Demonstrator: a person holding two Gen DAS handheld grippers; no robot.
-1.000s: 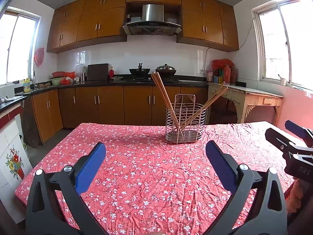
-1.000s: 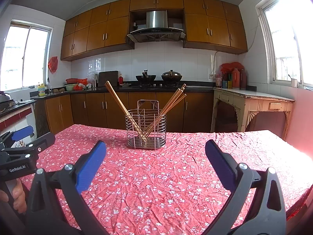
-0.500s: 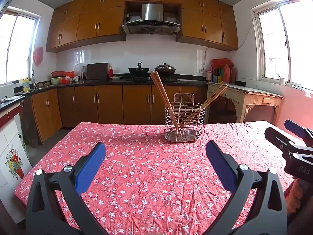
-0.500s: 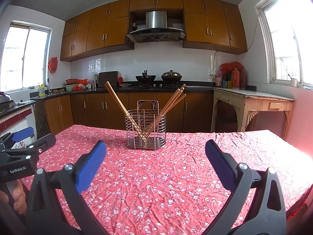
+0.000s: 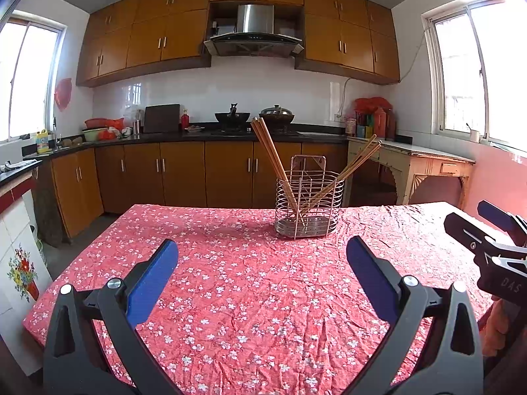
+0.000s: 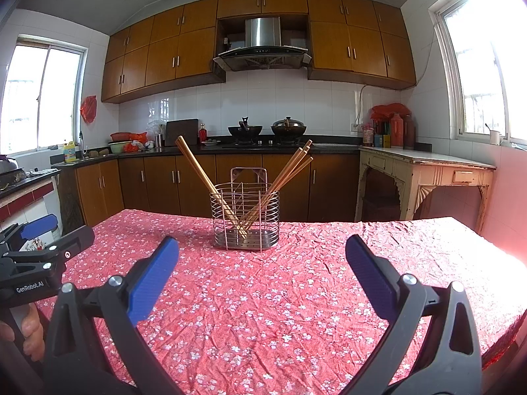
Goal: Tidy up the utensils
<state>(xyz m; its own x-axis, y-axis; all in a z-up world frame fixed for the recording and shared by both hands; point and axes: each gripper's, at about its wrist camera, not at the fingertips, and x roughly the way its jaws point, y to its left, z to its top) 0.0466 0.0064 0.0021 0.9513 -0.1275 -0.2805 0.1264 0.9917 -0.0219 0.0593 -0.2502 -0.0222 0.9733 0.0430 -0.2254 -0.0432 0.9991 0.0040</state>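
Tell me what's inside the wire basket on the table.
The wire basket holds two bunches of chopsticks, leaning left and right. Their lower tips are hard to make out behind the wires.

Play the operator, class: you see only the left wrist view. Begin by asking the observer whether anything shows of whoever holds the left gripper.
Observer: Yes. In the right wrist view, a hand shows at the lower left of the frame, curled round the handle below the left gripper.
Operator: Is there any writing on that gripper?
Observer: Yes. Its side reads "GenRobot.AI" in white letters.
Operator: The other gripper blocks my right side. What does the cloth do there?
Observer: The red flowered cloth runs to the near right edge and folds down over it.
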